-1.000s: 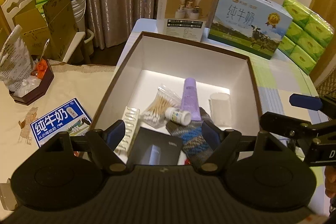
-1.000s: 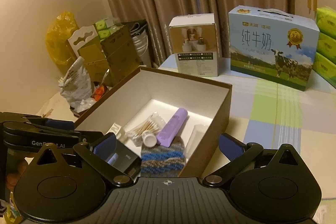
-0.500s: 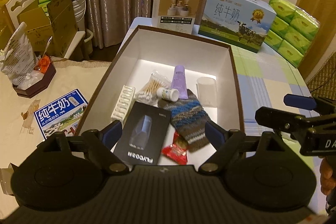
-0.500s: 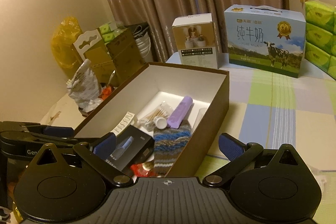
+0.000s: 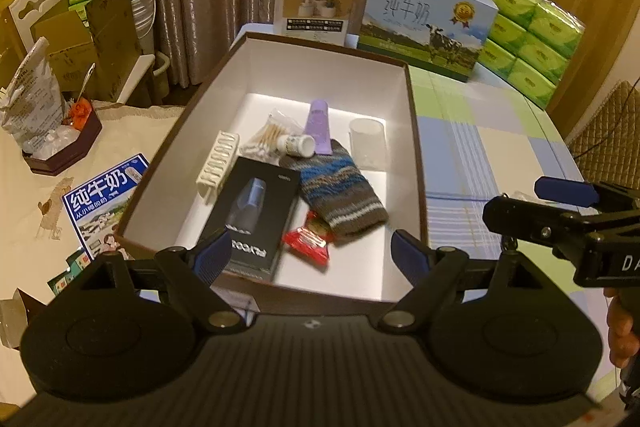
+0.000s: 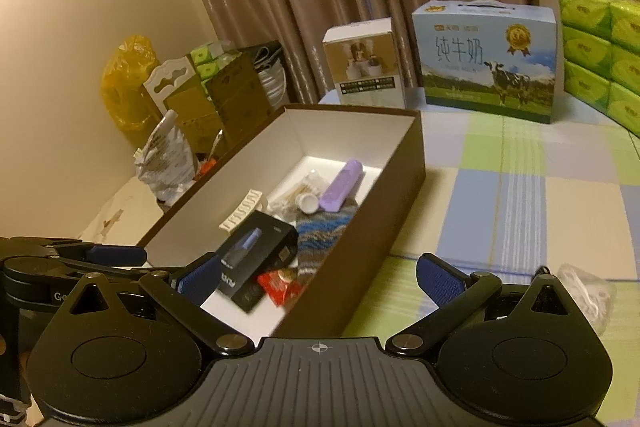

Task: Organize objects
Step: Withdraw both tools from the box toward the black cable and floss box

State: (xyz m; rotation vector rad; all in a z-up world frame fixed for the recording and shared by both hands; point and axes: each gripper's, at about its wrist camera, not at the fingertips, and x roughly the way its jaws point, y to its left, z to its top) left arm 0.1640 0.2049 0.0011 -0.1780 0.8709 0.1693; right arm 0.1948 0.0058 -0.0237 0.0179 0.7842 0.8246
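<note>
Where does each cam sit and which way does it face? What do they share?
Left wrist: on the left tool, looking down into the brown box; the right tool and a hand show at right.
Right wrist: on the right tool, lower, box from its right; left tool at left.
Shared: box, milk carton.

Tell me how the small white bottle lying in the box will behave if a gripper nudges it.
The white bottle lies on its side, so it would probably roll. The purple tube and striped knit sock right beside it may stop that roll quickly. It looks small and smooth, so likely light and apt to slip from the pads.
</note>
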